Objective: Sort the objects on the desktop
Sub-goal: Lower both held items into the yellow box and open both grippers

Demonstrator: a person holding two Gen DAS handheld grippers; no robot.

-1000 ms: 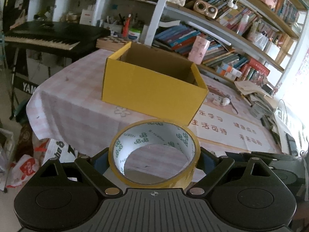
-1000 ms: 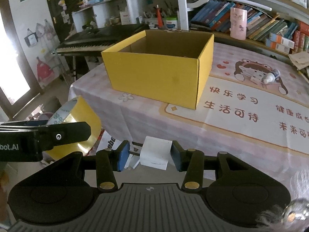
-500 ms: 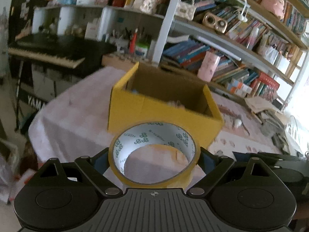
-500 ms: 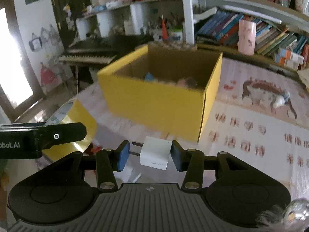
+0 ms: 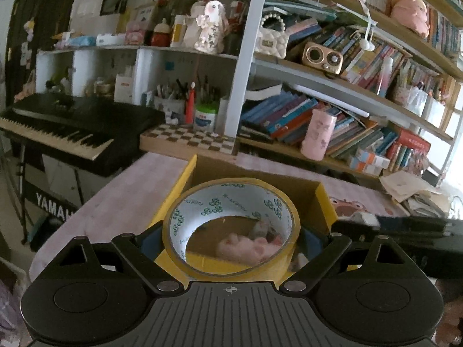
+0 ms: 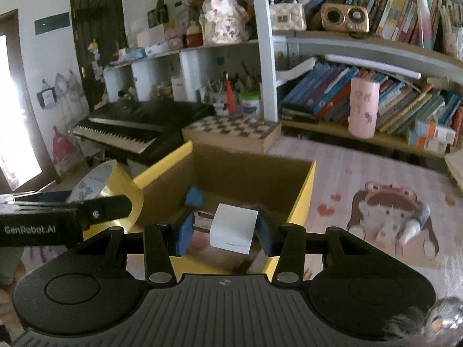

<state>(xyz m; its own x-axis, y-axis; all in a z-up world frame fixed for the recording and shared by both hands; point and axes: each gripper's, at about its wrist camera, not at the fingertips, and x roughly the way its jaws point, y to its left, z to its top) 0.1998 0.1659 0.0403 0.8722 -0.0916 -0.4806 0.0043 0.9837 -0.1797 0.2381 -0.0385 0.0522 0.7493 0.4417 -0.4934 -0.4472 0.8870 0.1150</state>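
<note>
Left gripper (image 5: 231,232) clamps tape roll (image 5: 231,225) across outer rim — light, stiff ring, smooth sides likely slippery. Right gripper (image 6: 222,230) pinches white charger plug (image 6: 234,228) on flat faces — small, rigid, light. Both hang over yellow box (image 6: 303,199) just ahead, below

My right tool (image 6: 222,231) grips a white plug adapter (image 6: 234,228) between its pads, prongs pointing left, above the open yellow box (image 6: 301,196) on the desk (image 6: 347,179). A blue object (image 6: 194,196) lies inside the box. At left, my left tool (image 6: 95,211) holds a roll of yellow tape (image 6: 115,190) over the box's left edge.
</note>
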